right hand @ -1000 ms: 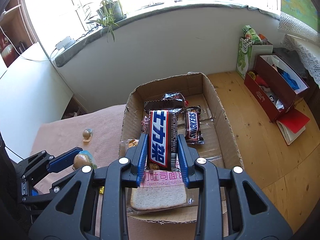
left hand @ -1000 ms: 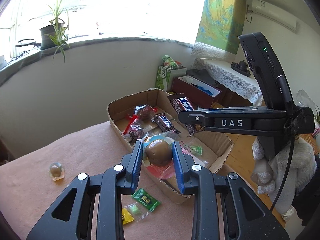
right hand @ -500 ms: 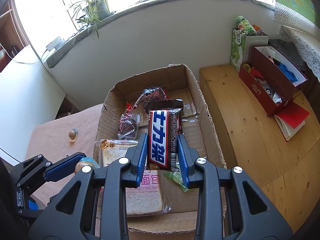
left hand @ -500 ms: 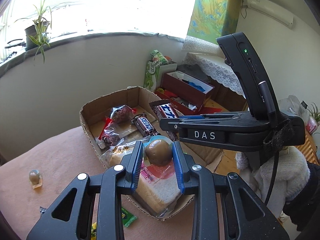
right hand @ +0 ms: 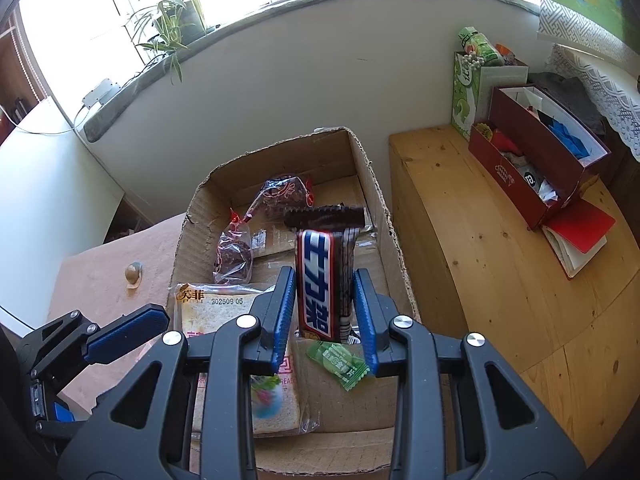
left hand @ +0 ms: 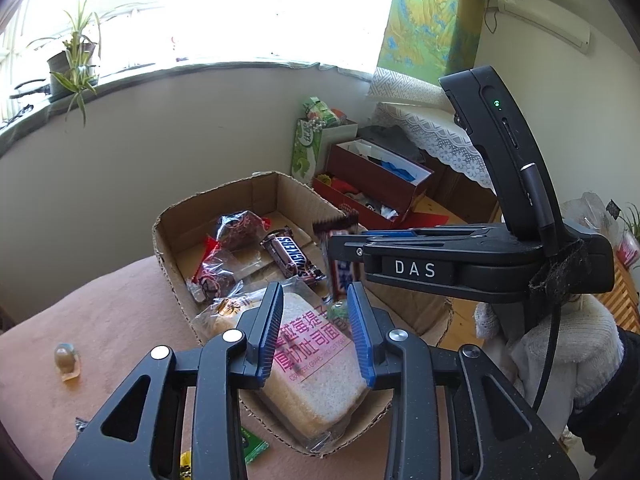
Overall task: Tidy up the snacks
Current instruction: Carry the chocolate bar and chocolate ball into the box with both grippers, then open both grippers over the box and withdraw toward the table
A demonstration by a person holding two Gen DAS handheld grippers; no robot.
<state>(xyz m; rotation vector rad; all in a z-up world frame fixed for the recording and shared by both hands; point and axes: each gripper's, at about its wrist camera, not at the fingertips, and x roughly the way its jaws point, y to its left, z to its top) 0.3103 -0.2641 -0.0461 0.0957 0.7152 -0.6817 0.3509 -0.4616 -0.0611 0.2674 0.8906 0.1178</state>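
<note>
Both wrist fisheyes look steeply down, close over the cardboard box point(left hand: 280, 190) point(right hand: 288, 160), toward the windowed wall. Left view from table side; right view nearer the wooden bench point(right hand: 472, 216). Shared: box, bread pack point(left hand: 320, 368) point(right hand: 224, 312).

Cardboard box point(right hand: 192, 216): plain brown. Candy bar point(right hand: 320, 284): dark brown wrapper, blue-and-white lettering, red edging. Small candy point(right hand: 338, 364): green wrapper. Bread bag point(left hand: 312, 344): clear, pink print. Tablecloth point(left hand: 100, 320): dusty pink. Gripper pads point(right hand: 282, 316): blue, ribbed; bodies black. Storage box point(right hand: 532, 152): dark red.
</note>
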